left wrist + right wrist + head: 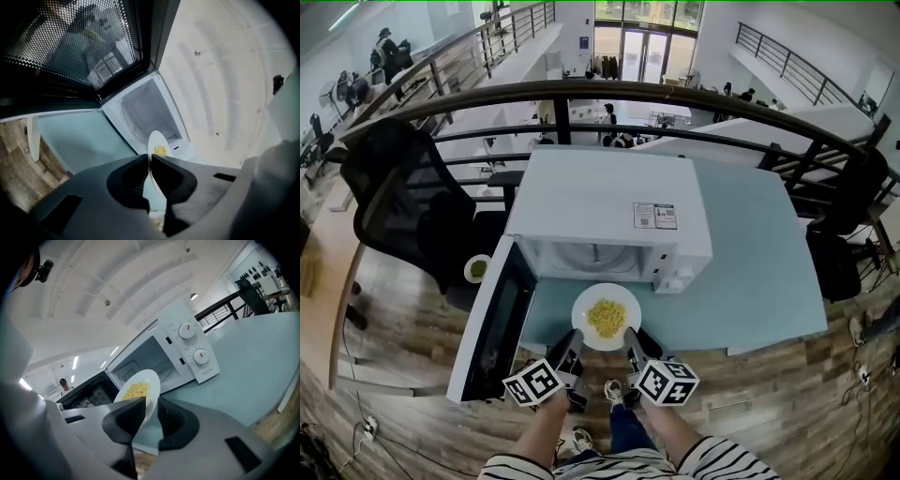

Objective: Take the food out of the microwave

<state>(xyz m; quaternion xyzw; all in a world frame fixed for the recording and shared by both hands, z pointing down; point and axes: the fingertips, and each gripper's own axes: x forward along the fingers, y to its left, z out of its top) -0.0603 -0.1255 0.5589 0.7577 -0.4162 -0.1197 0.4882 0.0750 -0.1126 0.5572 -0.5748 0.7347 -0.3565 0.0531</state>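
Head view is showing the plate (583,309) of food (606,319) hanging just outside the microwave (609,202), over the near edge of the tabletop (769,281). The left tool (573,339) and right tool (632,337) are pinching opposite sides of its rim, probably to keep it level. Left gripper view is showing jaws nipping the thin rim, and right gripper view likewise. The open door (492,323) is crowding the left side, while the tabletop is offering room rightward.
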